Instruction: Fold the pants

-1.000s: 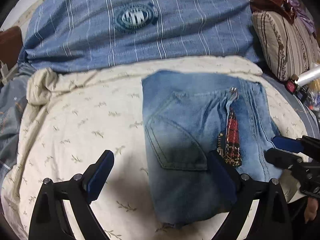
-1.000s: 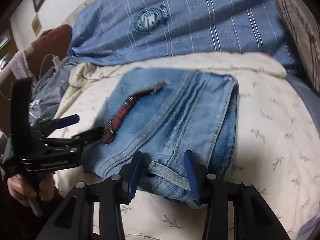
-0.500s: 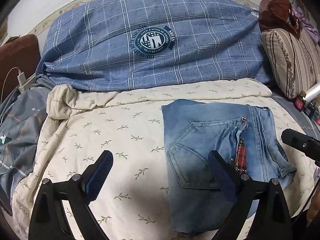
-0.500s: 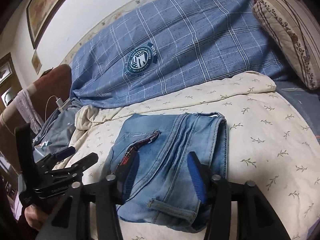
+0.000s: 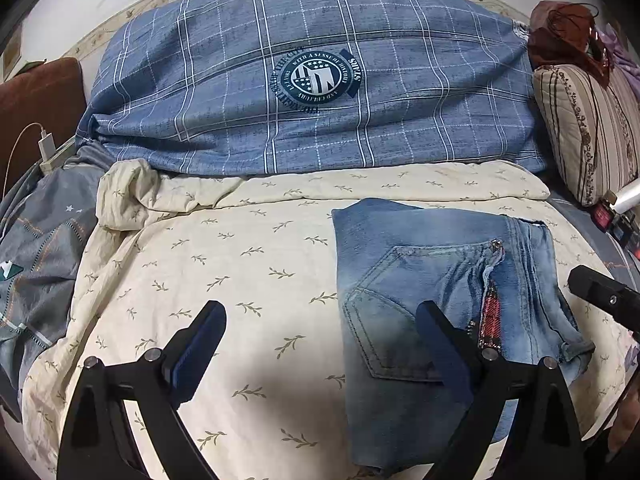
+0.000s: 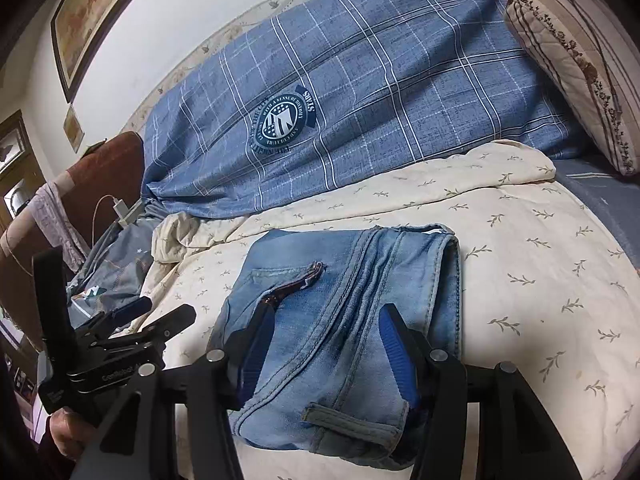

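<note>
Jeans (image 5: 440,280), light blue denim, folded into a compact rectangle, lie on the cream leaf-print blanket (image 5: 240,264) toward your right side of the bed. Back pocket faces up; a red plaid tab with beaded trim (image 5: 490,320) sits along the seam beside it. A belt loop shows at the near edge in your right wrist view.

Left gripper (image 5: 320,348): your jaws stand wide apart and hold nothing. One blue pad hangs over bare blanket; the other hangs over the pocket side of the jeans. Whether that pad touches the cloth, you cannot tell.

Right gripper (image 6: 324,344): your jaws have just been opening and stand partly apart. Folded denim lies between and below the pads, but the pads do not press on it; nothing is gripped.

Your left hand (image 6: 68,436) shows low at the edge of the right wrist view, wrapped round the left tool's handle.

Other items on the bed:
- Blue plaid duvet (image 5: 320,80) with a round dark crest, heaped behind the blanket against the wall.
- Striped floral pillow (image 5: 588,128) at the far right, with reddish-brown cloth (image 5: 560,36) piled on top.
- Grey patterned cover (image 5: 36,260) at the left, beside the blanket's bunched edge.
- White charger and cable (image 5: 48,146) near the brown headboard (image 5: 36,100).
- Framed picture (image 6: 96,12) on the wall, seen from the right wrist.
</note>
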Action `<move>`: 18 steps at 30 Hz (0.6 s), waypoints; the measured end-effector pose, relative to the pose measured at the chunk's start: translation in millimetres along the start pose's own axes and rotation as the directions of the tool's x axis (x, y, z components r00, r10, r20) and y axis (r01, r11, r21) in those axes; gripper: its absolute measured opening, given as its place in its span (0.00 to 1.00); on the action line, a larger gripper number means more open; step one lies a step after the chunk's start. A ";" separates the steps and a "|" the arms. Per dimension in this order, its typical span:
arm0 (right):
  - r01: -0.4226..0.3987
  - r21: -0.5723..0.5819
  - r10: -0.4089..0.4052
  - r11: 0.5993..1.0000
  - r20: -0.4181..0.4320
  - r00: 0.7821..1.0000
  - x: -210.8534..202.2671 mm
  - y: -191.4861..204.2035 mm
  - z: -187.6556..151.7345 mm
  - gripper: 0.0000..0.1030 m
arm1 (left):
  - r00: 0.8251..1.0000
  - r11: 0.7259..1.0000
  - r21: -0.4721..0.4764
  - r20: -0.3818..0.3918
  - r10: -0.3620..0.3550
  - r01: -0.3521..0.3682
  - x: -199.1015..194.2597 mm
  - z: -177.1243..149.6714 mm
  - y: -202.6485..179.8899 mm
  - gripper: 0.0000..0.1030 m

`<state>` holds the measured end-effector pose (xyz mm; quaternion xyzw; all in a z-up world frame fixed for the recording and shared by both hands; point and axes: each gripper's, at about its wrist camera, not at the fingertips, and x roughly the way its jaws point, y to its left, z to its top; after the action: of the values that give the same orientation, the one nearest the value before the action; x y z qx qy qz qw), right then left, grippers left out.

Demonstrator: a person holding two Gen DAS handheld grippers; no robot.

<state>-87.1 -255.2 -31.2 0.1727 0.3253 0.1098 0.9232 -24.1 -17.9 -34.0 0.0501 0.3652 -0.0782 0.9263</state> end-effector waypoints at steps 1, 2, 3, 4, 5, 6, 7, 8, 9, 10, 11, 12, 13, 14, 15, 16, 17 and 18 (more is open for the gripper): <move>0.002 0.004 -0.002 1.000 0.003 1.000 -0.6 -0.9 0.1 0.57 | 1.000 1.000 0.000 -0.001 0.001 -0.001 0.4 -0.2 0.0 0.93; 0.003 0.006 -0.003 1.000 0.004 1.000 -0.9 -1.4 0.1 0.57 | 1.000 1.000 0.002 -0.003 0.003 -0.003 0.9 -0.4 0.1 0.93; 0.003 0.009 -0.004 1.000 0.004 1.000 -1.0 -2.3 0.0 0.57 | 1.000 1.000 0.003 -0.003 0.006 -0.006 1.3 -0.4 0.0 0.93; 0.004 0.013 -0.004 1.000 0.004 1.000 -1.5 -3.2 0.0 0.57 | 1.000 1.000 0.003 -0.003 0.008 -0.008 1.5 -0.5 0.0 0.93; 0.006 0.015 -0.006 1.000 0.005 1.000 -2.0 -3.9 0.3 0.57 | 1.000 1.000 0.003 -0.004 0.008 -0.008 1.6 -0.4 0.2 0.93; 0.009 0.016 -0.009 1.000 0.007 1.000 -2.4 -4.4 0.5 0.57 | 1.000 1.000 0.003 -0.004 0.008 -0.008 1.7 -0.4 0.3 0.93; 0.011 0.016 -0.011 1.000 0.010 1.000 -3.5 -4.8 1.0 0.57 | 1.000 1.000 0.002 -0.003 0.009 -0.009 1.4 -0.3 0.3 0.93; 0.012 0.016 -0.012 1.000 0.012 1.000 -4.0 -4.9 1.1 0.57 | 1.000 1.000 0.002 -0.003 0.008 -0.008 1.4 -0.3 0.7 0.93; 0.014 0.014 -0.014 1.000 0.015 1.000 -4.6 -4.7 1.1 0.57 | 1.000 1.000 0.001 -0.002 0.009 -0.009 1.5 -0.4 1.0 0.93; 0.016 0.011 -0.017 1.000 0.018 1.000 -5.3 -4.3 1.2 0.57 | 1.000 1.000 0.000 -0.001 0.010 -0.010 1.5 -0.5 1.3 0.93; 0.019 0.006 -0.019 1.000 0.021 1.000 -5.9 -3.6 1.0 0.57 | 1.000 1.000 -0.001 -0.001 0.010 -0.010 1.6 -0.6 1.4 0.93; 0.021 0.000 -0.021 1.000 0.023 1.000 -6.2 -2.6 0.7 0.57 | 1.000 1.000 -0.002 -0.002 0.010 -0.010 1.7 -0.7 1.5 0.93; 0.022 -0.004 -0.022 1.000 0.023 0.999 -6.5 -2.0 0.5 0.57 | 1.000 1.000 -0.003 -0.002 0.009 -0.009 1.7 -0.6 1.6 0.93; 0.024 -0.009 -0.023 1.000 0.022 0.999 -6.4 -1.1 0.3 0.57 | 1.000 1.000 -0.003 -0.002 0.010 -0.010 1.5 -0.6 1.7 0.93; 0.026 -0.015 -0.026 1.000 0.023 0.999 -6.3 0.2 -0.1 0.57 | 1.000 1.000 -0.003 0.000 0.011 -0.011 1.1 -0.5 1.6 0.93; 0.029 -0.022 -0.029 0.999 0.025 0.999 -6.5 1.0 -0.4 0.57 | 1.000 1.000 -0.003 0.002 0.012 -0.012 0.7 -0.5 1.6 0.93; 0.032 -0.028 -0.031 0.999 0.027 0.999 -6.8 2.2 -0.6 0.57 | 1.000 1.000 -0.004 0.004 0.013 -0.013 0.3 -0.5 1.9 0.93; 0.034 -0.034 -0.033 0.999 0.029 0.999 -6.8 3.3 -0.8 0.57 | 1.000 1.000 -0.006 0.006 0.013 -0.013 0.1 -0.3 2.3 0.93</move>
<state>-93.2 -254.1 -26.6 0.1527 0.3132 0.0975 0.9322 -23.9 -15.6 -34.2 0.0496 0.3624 -0.0714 0.9280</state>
